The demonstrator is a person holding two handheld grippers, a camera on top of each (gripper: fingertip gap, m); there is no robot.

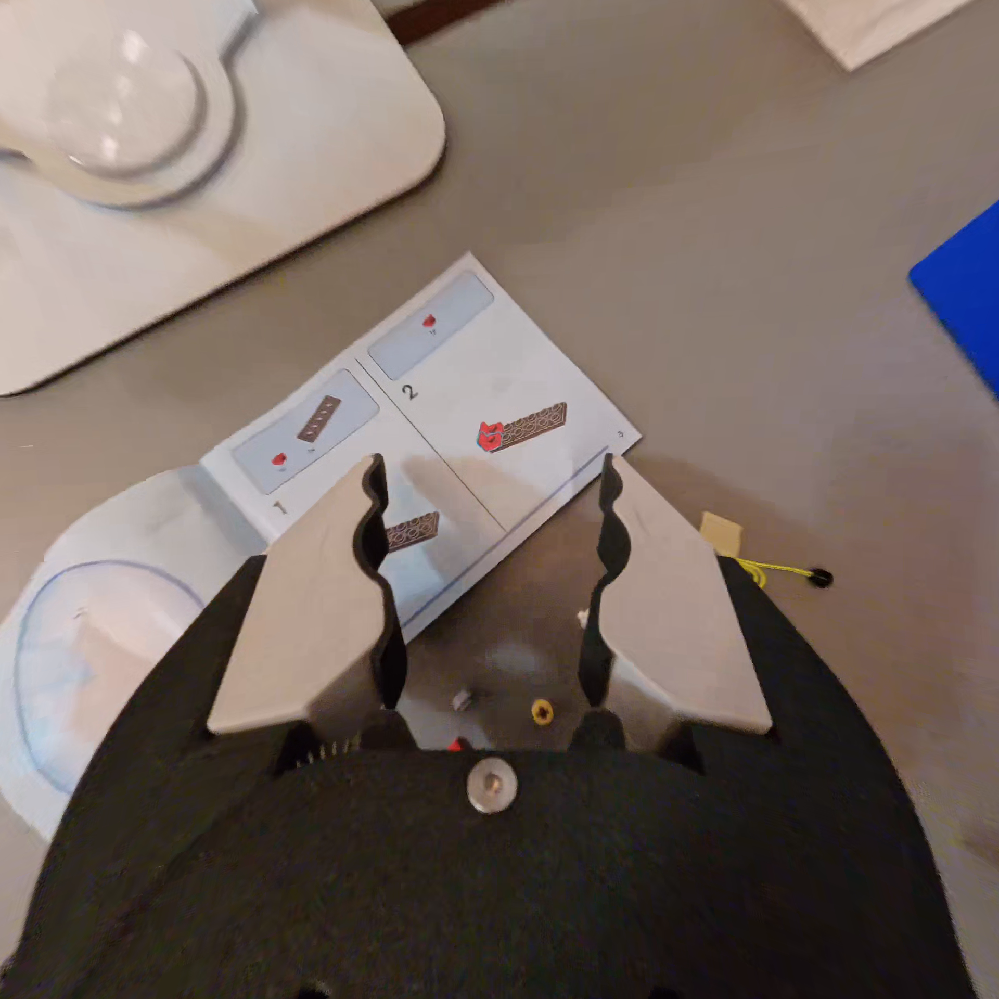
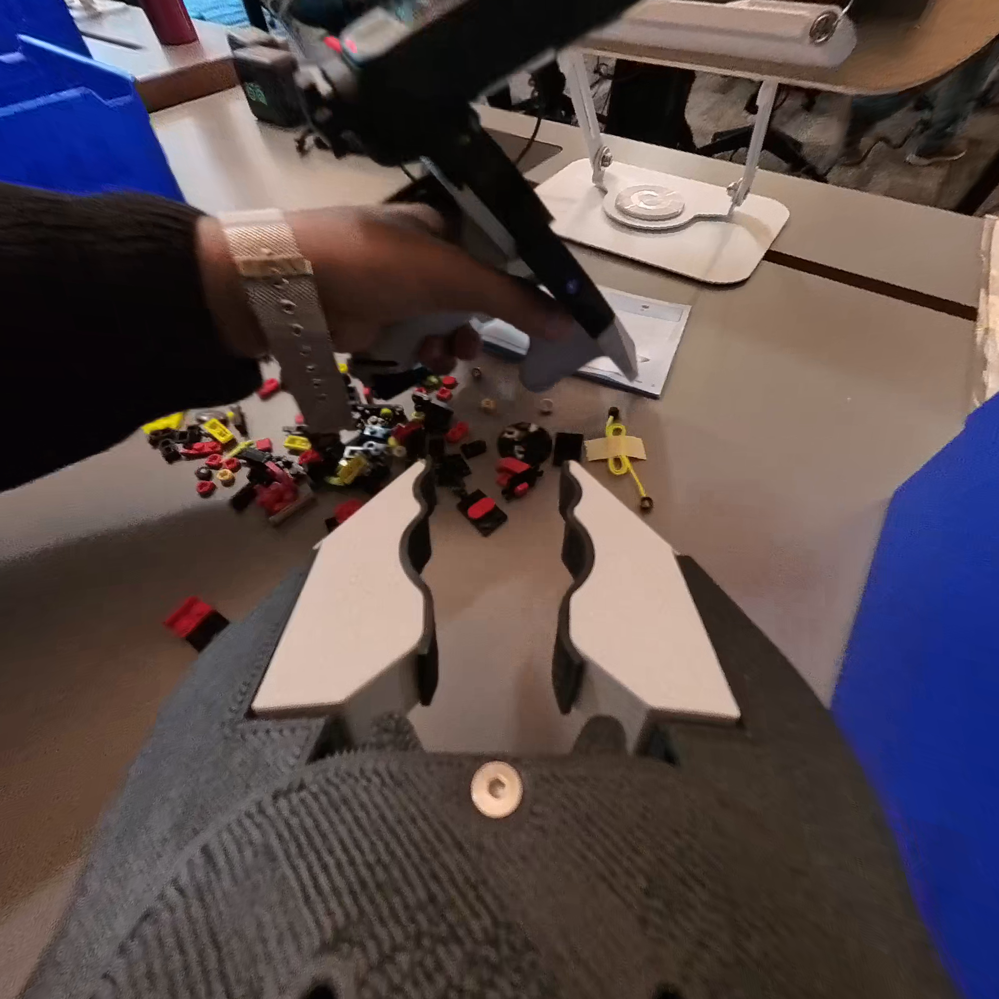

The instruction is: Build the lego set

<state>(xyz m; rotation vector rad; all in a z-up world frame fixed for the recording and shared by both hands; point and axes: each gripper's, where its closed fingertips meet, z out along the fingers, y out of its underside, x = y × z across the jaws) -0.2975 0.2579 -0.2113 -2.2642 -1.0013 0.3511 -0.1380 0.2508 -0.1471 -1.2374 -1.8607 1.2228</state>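
Hovering over the grey-brown tabletop [image 1: 703,189], the left gripper [image 1: 492,459] is holding its two pale, wavy-edged fingers [image 1: 324,584] spread wide with nothing between them. Beneath its tips is lying the pale-blue folded paper instruction sheet [image 1: 459,389], printed with little pictures of a brown studded plate and red pieces. One fingertip is hanging over the sheet's near corner. Just beside that gripper a thin yellow string with a black end [image 1: 789,570] is resting on the table, and a white flat lamp base with a round dome [image 1: 216,162] is sitting farther back.

From the other side, the right gripper [image 2: 494,470] is also standing open and empty, pointing at the scattered heap of small red, black and yellow lego pieces [image 2: 346,448], which is spreading across the table just ahead of its fingers. A single red-and-black brick [image 2: 194,621] is lying apart, closer in. A person's hand [image 2: 389,281], wearing a beige mesh watch strap [image 2: 281,302] and a dark knitted sleeve [image 2: 92,324], is gripping the left tool above the heap. Blue plastic bins [image 2: 70,124] are flanking the workspace.
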